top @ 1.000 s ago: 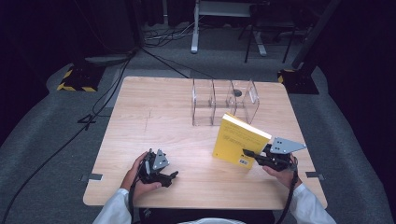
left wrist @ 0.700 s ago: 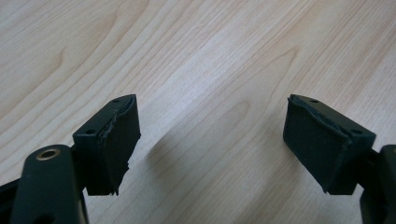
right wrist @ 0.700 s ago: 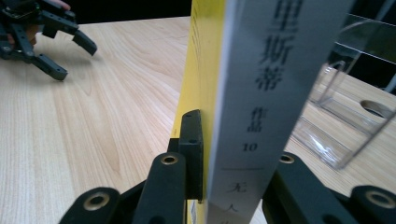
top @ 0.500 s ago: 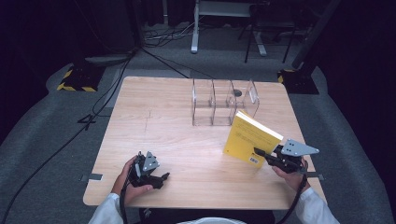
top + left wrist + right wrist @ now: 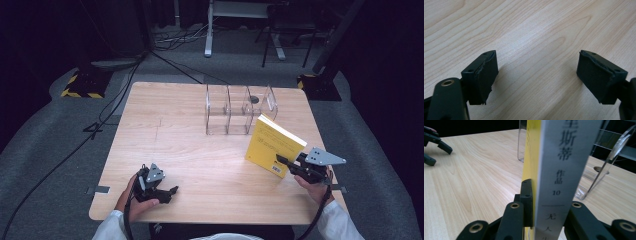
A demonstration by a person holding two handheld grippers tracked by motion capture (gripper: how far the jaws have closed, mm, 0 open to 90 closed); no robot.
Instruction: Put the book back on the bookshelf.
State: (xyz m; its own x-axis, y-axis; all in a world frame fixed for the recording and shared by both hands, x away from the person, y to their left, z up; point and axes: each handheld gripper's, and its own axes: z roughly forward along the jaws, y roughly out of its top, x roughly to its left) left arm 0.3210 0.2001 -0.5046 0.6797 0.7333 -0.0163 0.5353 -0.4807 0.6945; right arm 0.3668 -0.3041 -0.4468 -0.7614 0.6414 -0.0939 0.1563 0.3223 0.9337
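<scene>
A yellow book (image 5: pixel 274 145) stands tilted on its edge at the right of the wooden table (image 5: pixel 165 125). My right gripper (image 5: pixel 284 164) is shut on its lower near corner. In the right gripper view the pale spine with printed characters (image 5: pixel 564 170) rises between the jaws, and the yellow cover (image 5: pixel 531 150) lies against the left finger (image 5: pixel 527 195). My left gripper (image 5: pixel 167 192) rests near the table's front left edge, held by a hand. It stands open (image 5: pixel 537 72) over bare wood with nothing between its pads.
A clear acrylic organizer (image 5: pixel 240 107) with three upright compartments stands at the back middle of the table, just behind the book. Its transparent wall (image 5: pixel 609 160) rises to the book's right. Cables trail over the grey floor (image 5: pixel 60 150) to the left.
My right gripper has carried the book to the right, away from the organizer's front. The left gripper has shifted slightly left, toward the front edge.
</scene>
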